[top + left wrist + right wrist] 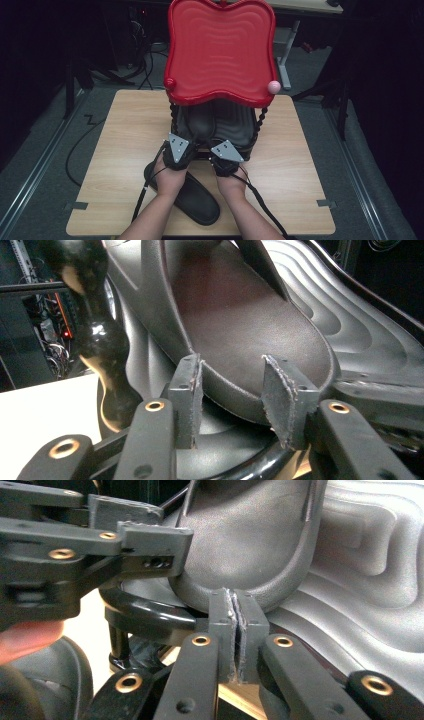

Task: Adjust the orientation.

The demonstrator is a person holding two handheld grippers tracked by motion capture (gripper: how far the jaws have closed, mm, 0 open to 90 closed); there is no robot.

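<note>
The slipper point(240, 325) lies on the rack's lower black shelf point(370, 340), heel toward the person and length pointing away, its heel rim between the half-open left claw point(235, 390) without clear contact, while the right claw point(239, 630), shut and empty, presses just beside the heel.

Matt black rubbery slipper point(240, 320) with smooth insole, glossy red plastic ribbed tray point(220, 47) at twelve o'clock, matt grey ribbed lower tray point(360, 570), shiny black twisted post point(97, 340), pale wood-grain table point(300, 165), frayed gripper pads point(277, 390)
</note>
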